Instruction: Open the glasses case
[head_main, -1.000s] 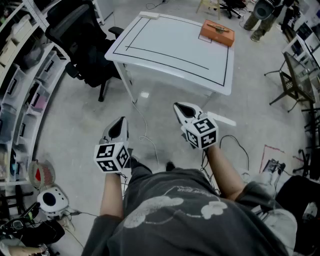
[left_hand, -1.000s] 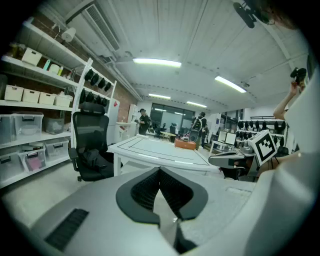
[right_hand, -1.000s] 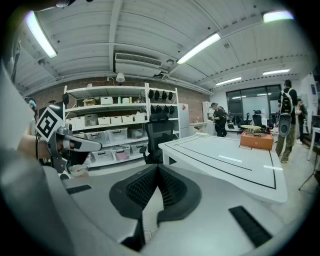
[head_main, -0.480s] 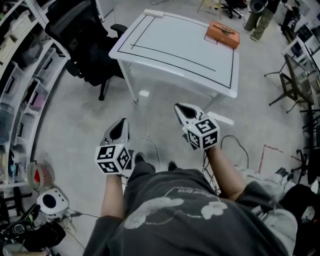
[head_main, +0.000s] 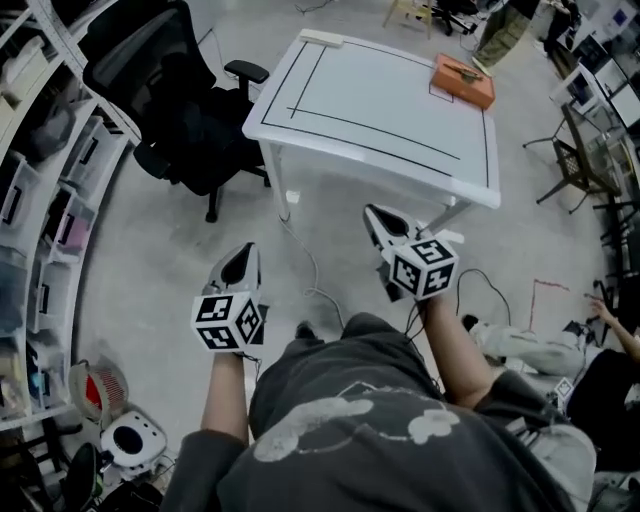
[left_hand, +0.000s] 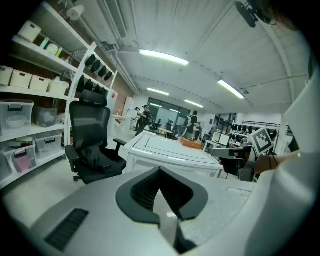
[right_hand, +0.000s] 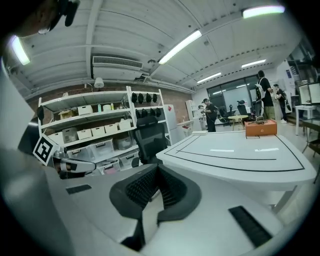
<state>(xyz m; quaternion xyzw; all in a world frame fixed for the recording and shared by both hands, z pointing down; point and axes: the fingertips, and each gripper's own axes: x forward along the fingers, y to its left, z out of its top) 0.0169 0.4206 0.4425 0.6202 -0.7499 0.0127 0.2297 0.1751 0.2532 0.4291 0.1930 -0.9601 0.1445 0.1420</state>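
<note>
I get a bright, even room: strip lights (left_hand: 164, 57) above the left gripper (left_hand: 160, 172) throw only soft shadows. Pale glare streaks the table (right_hand: 260, 160) ahead of the right gripper (right_hand: 157, 170). Both gripper views bend straight lines near their black corners.

The white table (head_main: 380, 105) bears an orange case (head_main: 463, 80).

Your left gripper (head_main: 238, 262) sits lower left of centre in the head view. Its jaws are pressed together on nothing and point up the frame. Your right gripper (head_main: 382, 226) is higher, right of centre, likewise closed and empty, tilted up-left. Your left forearm (head_main: 225, 395) and right forearm (head_main: 450, 350) are bare and extended.
</note>
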